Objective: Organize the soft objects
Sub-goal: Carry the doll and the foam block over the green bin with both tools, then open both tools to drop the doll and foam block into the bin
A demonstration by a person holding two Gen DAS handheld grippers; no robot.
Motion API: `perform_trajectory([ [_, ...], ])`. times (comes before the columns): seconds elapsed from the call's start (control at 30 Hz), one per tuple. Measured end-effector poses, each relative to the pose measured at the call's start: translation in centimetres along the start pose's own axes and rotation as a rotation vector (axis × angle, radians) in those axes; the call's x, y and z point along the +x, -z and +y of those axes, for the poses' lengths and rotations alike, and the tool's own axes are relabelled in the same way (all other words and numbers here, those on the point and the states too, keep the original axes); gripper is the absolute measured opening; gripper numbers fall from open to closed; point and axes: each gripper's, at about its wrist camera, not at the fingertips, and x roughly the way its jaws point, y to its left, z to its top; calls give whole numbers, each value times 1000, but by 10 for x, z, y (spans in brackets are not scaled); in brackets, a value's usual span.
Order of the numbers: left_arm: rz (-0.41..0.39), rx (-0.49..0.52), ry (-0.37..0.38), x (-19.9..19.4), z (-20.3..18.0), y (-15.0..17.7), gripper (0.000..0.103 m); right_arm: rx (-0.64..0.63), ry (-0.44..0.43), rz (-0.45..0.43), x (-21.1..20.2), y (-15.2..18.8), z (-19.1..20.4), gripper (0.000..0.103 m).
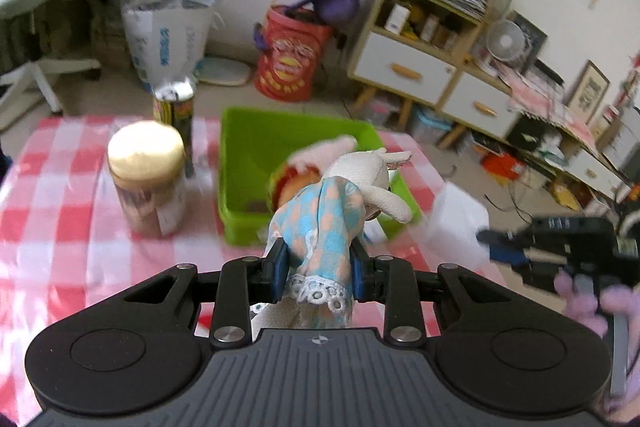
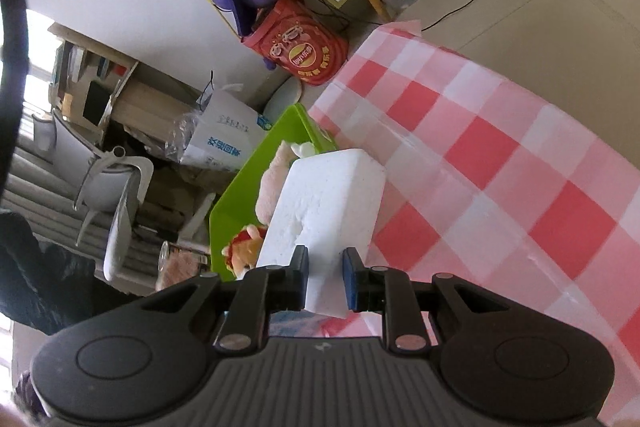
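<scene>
- Left wrist view: the left gripper [image 1: 319, 269] has its jaws squeezed on the bunny doll [image 1: 344, 203], pinching its blue dotted dress. The doll hangs over the near edge of the green bin [image 1: 248, 147], at 12 o'clock from the jaws.
- A red and pink plush toy [image 1: 298, 179] lies in the bin behind the doll.
- A jar with a cream lid [image 1: 146, 179] stands on the table [image 1: 60, 227] at 10 o'clock. Its label is too blurry to read.
- The right gripper [image 1: 496, 247] shows at 3 o'clock, held in a gloved hand [image 1: 592, 303].
- Right wrist view: the right gripper [image 2: 325, 277] has its jaws closed on a white foam block [image 2: 332, 199], raised above the checked table [image 2: 500, 167].
- The view is tipped sideways. The green bin [image 2: 236, 195] sits at 10 o'clock with plush toys [image 2: 272, 183] inside.
- A red bag [image 2: 304, 51] at 12 o'clock reads "Lay's".
</scene>
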Motion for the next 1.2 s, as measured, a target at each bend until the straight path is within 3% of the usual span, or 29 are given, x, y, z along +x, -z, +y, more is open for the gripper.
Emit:
perform_trajectory([
  [0.23, -18, 5, -86, 45, 3, -40, 30, 22, -25, 7, 32, -14, 11, 4],
  [0.63, -2, 94, -225, 147, 7, -68, 30, -57, -105, -49, 82, -28, 28, 4],
  [0.93, 8, 169, -289, 188, 2, -67, 31, -191, -63, -52, 110, -24, 37, 4],
  [1.1, 75, 235, -316, 207, -5, -62, 31, -229, -21, -43, 118, -20, 38, 5],
  [1.2, 107, 226, -337, 214, -1, -58, 31, -239, 9, -27, 123, -17, 36, 5],
])
